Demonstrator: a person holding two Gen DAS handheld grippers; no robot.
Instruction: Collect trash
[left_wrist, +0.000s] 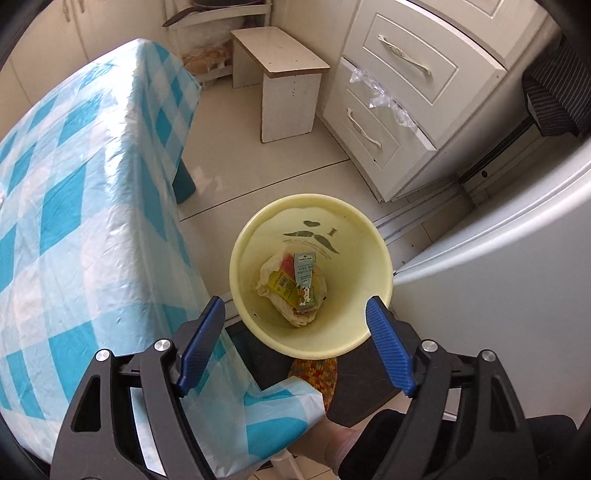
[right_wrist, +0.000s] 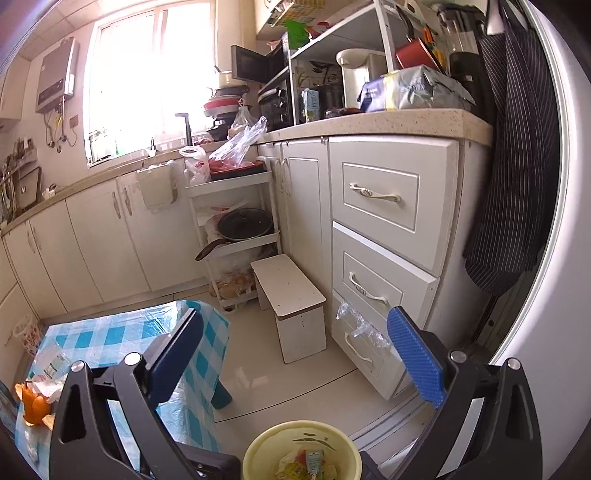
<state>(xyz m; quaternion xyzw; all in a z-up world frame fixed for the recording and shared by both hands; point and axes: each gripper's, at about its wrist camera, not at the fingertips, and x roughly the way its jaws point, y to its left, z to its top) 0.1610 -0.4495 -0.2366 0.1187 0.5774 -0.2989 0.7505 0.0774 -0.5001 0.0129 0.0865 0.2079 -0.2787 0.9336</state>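
Over the pale yellow round plastic bin (left_wrist: 310, 277) on the floor, just right of the worktop under its blue-and-white checked plastic cloth (left_wrist: 85, 206), my left claw (left_wrist: 295, 317) points steeply down with its blue pads spread wide and nothing between them. Crumpled wrappers and a small printed carton (left_wrist: 295, 286) lie at the bottom of the bin, so I judge this drop done. My right claw (right_wrist: 291, 354) is lifted and looks across the kitchen, jaws as wide as they go and empty too. On the near left end of the worktop, in the right view, an orange peel (right_wrist: 33, 404) and a clear plastic wrapper (right_wrist: 51, 360) are not yet collected, well apart from the bin. I take fetching those to be the next step. To do it well I would bring one open claw low over the peel, straddle it fully before squeezing, and pinch gently so the curled rind does not slip or tear, keeping the pads clear of the slippery cloth so it is not dragged along.
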